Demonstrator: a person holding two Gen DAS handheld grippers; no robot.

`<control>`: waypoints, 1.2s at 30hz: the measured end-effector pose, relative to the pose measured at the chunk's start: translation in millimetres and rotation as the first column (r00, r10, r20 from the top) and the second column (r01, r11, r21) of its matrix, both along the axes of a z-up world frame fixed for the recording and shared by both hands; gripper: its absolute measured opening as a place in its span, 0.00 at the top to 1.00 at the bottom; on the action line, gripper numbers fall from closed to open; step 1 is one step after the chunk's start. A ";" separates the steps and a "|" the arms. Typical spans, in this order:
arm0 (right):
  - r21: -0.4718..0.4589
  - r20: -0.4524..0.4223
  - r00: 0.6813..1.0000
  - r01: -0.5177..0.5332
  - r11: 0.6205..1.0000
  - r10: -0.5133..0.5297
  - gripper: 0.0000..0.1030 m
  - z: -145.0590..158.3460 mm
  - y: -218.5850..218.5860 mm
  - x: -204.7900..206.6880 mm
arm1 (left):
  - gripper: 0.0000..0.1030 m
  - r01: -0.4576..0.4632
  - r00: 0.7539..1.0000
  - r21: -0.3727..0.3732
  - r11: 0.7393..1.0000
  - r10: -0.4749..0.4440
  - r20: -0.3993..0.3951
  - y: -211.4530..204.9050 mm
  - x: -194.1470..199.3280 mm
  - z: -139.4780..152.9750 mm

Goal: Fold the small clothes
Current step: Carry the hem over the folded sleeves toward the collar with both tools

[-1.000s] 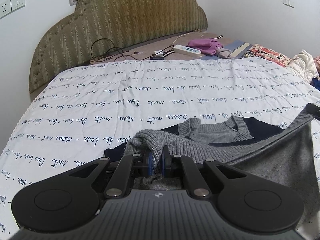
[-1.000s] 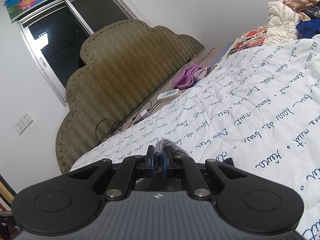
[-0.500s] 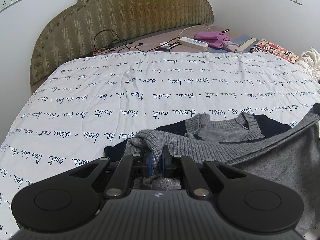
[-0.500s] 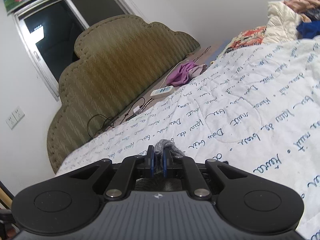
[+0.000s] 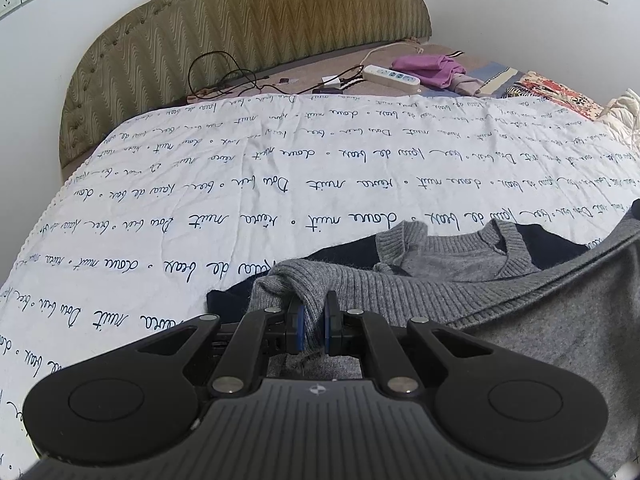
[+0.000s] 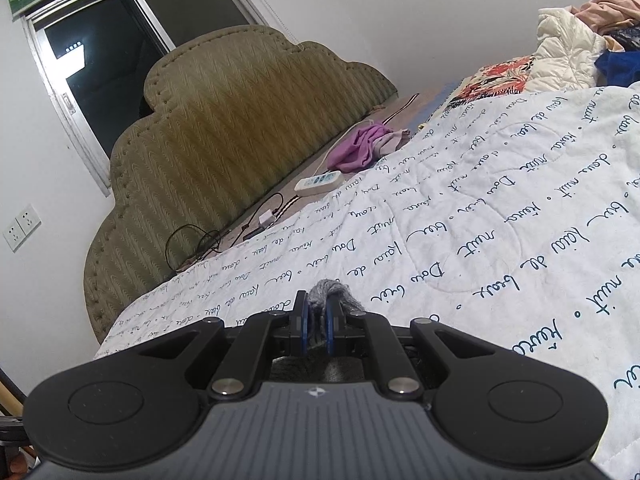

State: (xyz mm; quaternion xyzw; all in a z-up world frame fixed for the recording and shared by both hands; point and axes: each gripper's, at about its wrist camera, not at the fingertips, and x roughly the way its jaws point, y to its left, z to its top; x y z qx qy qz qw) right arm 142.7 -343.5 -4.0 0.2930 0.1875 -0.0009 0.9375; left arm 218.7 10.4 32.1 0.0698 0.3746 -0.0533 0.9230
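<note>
A small grey knit sweater [image 5: 460,276] with navy sleeves lies on the white quilt [image 5: 280,168] printed with blue script. My left gripper [image 5: 314,312] is shut on its ribbed grey hem, lifted above the quilt; the hem stretches taut to the right edge of the view. My right gripper [image 6: 318,312] is shut on another bunch of the grey sweater [image 6: 334,294], which pokes out past the blue pads [image 6: 305,320]. The collar lies flat beyond the left gripper.
A padded olive headboard [image 5: 248,28] stands at the far end. In front of it lie black cables [image 5: 224,76], a white power strip [image 5: 390,76] and a purple cloth [image 5: 428,68]. A pile of clothes [image 6: 576,40] sits at the right.
Both grippers have kept their grip on the sweater and carried the hem forward toward the headboard. The left view now sits higher over the collar; the right gripper has tilted.
</note>
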 end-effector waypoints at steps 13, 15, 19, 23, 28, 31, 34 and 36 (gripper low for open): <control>0.005 -0.032 0.999 0.012 1.000 -0.012 0.92 -8.2 -1.5 11.5 | 0.91 -0.036 0.997 -0.052 0.998 0.032 -0.071 6.2 18.3 -8.8; 0.005 -0.034 0.999 0.013 1.000 -0.013 0.92 -9.2 -2.2 12.3 | 0.91 -0.043 0.996 -0.063 0.997 0.038 -0.081 7.5 20.4 -9.4; 0.004 -0.042 0.999 0.011 1.000 -0.011 0.92 -10.7 -2.0 14.7 | 0.91 -0.054 0.994 -0.080 0.995 0.046 -0.101 9.7 23.9 -10.7; 0.015 -0.049 0.999 0.006 1.000 -0.005 0.92 -13.3 -3.4 16.5 | 0.89 -0.047 0.993 -0.091 0.995 0.037 -0.114 9.9 25.3 -10.8; 0.035 -0.055 0.998 0.006 0.999 -0.004 0.92 -15.9 -6.5 17.6 | 0.72 -0.040 0.992 -0.109 0.993 0.026 -0.126 11.9 24.6 -11.8; 0.037 -0.057 0.998 0.005 0.999 -0.003 0.92 -16.3 -6.5 18.0 | 0.87 -0.047 0.991 -0.105 0.993 0.033 -0.127 13.8 23.7 -13.5; 0.029 -0.056 0.998 0.003 1.000 -0.001 0.92 -15.1 -5.3 18.4 | 0.90 -0.045 0.992 -0.101 0.994 0.033 -0.121 13.6 22.6 -12.1; 0.026 -0.054 0.999 0.003 1.000 -0.002 0.92 -14.1 -4.8 18.7 | 0.90 -0.042 0.993 -0.097 0.994 0.032 -0.110 12.2 21.5 -9.4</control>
